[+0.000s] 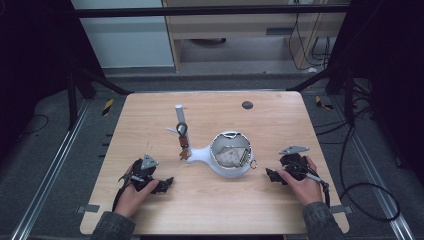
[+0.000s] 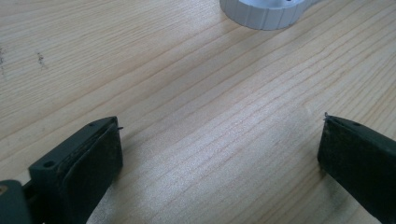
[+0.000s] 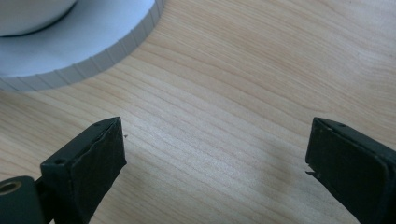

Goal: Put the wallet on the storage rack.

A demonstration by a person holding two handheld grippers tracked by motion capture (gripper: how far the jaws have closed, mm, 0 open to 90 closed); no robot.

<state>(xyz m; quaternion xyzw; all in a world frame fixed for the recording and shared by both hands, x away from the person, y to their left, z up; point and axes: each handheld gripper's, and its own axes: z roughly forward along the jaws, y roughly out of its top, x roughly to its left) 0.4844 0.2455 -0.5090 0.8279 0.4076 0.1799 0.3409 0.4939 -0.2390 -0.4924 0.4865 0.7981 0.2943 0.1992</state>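
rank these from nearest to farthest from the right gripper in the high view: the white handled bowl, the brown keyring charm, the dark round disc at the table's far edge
From the right gripper, going by the high view:
1. White handled bowl, just to its left at the table's middle.
2. Brown keyring charm, farther left, past the bowl's handle, by the white post.
3. Dark round disc, far side of the table.

two hand-held black grippers, grey knit cuffs

the left gripper and right gripper are black, each topped by a grey three-cornered plate and trailing a black cable. up close, the jaws are dark blocks with small screw holes, faced with worn, rough-edged black pads. both sleeves are grey, ribbed at the wrist.
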